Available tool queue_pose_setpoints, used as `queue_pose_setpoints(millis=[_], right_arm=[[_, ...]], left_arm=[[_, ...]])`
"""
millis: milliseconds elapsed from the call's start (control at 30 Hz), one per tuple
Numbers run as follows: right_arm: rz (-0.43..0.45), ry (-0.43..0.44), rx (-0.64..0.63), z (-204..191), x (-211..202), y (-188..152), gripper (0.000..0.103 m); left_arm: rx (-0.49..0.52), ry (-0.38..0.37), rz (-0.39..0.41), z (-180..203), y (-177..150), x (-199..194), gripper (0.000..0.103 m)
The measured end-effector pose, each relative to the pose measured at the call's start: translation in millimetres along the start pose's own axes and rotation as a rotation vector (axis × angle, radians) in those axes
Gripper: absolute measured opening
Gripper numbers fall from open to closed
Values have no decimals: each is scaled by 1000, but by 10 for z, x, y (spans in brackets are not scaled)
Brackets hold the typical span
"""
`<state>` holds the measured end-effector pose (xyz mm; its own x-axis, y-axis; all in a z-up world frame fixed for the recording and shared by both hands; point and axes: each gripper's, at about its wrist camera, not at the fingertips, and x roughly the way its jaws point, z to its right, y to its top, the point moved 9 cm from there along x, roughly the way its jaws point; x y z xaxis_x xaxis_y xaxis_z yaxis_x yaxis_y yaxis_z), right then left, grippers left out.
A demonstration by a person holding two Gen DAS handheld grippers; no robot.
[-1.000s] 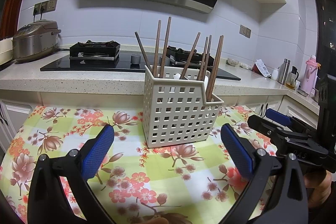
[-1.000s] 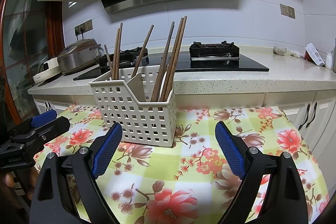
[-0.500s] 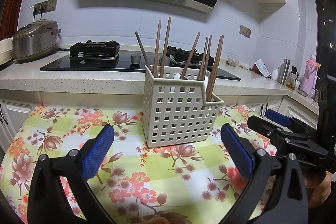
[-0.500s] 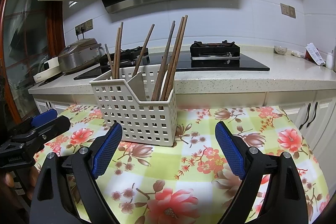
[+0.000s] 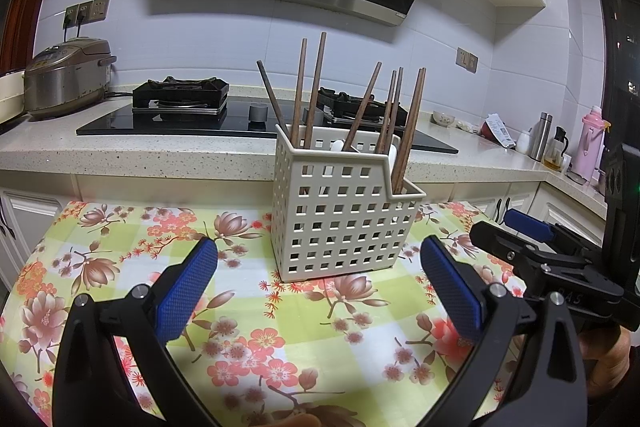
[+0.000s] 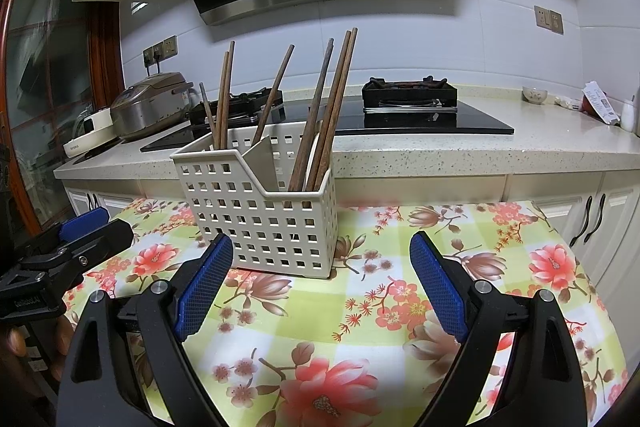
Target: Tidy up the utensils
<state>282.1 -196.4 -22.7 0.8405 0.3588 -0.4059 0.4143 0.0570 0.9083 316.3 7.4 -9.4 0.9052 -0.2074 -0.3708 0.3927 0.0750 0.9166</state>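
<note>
Two grippers are mine, and both stand with their blue-padded fingers spread wide, holding nothing. My left gripper (image 5: pixel 318 277) hovers low over the table (image 5: pixel 120 251) with its floral green-and-white checked cloth, and straight ahead of it, just beyond the fingertips and between them, stands the cream perforated plastic utensil basket (image 5: pixel 340 219). From my right gripper (image 6: pixel 320 275) the same basket (image 6: pixel 260 211) sits ahead and to the left, its near corner just past my left fingertip (image 6: pixel 208 275) on that side, though I cannot tell whether the two touch.

Several dark brown wooden chopsticks (image 5: pixel 316 87) lean upright inside the basket at different angles, some in the taller rear compartment and a pair (image 5: pixel 412 123) in the lower stepped section towards my right gripper. In the right wrist view that closely bunched group (image 6: pixel 332 107) rises from the low compartment nearest me, beside a slanted cream divider (image 6: pixel 262 163). Something white (image 5: pixel 338 147) shows among the sticks, too hidden to name.

My right gripper (image 5: pixel 532 259) appears to the right of the left one, level with the basket's side and well apart from it; my left gripper (image 6: pixel 68 251) shows at the far left of the right wrist view.

Beyond the table runs a speckled stone counter (image 6: pixel 480 151) with a black glass gas hob (image 5: pixel 180 115) and a brown rice cooker (image 5: pixel 68 79).
</note>
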Motion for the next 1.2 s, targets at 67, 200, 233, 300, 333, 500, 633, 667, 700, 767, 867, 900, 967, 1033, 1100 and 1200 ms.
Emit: queue_pose_setpoints(millis=[67,200,233,300,333,500,633,667,700,767,867,900,967,1033,1100,1200], right_arm=[[1,0,0,4,1,4,85],[-2,0,-1,-1,2,-5,85],[-2,1,-1,2,4,-5,85],[-1,0,-1,-4,2,-8,85],[-1,0,-1,-3,4,-8,85],[-1,1,0,-7,2,-7,85],[-3,0,0,-6,5,-9,85],[-2,1,0,-1,6,-3,85],[-2,0,0,-1,6,-3,85],[-2,1,0,-6,4,-7,85],[-2,0,0,-4,5,-3,85],[-4,0,-1,-12,5,-10,85],[-4,2,-3,-13,7,-12,85],[-5,3,-2,-10,12,-12,85],[-5,3,-2,-8,13,-9,85],[-5,4,-3,-12,12,-12,85]], left_arm=[[0,1,0,-4,-3,-1,98],[-1,1,0,-1,-3,0,98],[-1,1,0,0,-3,0,98],[-1,1,0,-3,-5,-1,98],[-1,1,0,-1,-4,-1,98],[-1,1,1,-2,-6,0,98],[1,0,0,7,-5,1,98],[0,0,1,7,-4,3,98],[-1,-1,0,6,-5,3,98],[-1,0,0,5,-7,5,98],[-2,0,0,0,-8,5,98],[-1,-1,0,1,-8,6,98],[-1,4,2,1,-7,6,98],[-4,4,4,14,-2,0,98],[-4,6,4,19,-1,0,98],[-2,2,3,30,-6,4,98]])
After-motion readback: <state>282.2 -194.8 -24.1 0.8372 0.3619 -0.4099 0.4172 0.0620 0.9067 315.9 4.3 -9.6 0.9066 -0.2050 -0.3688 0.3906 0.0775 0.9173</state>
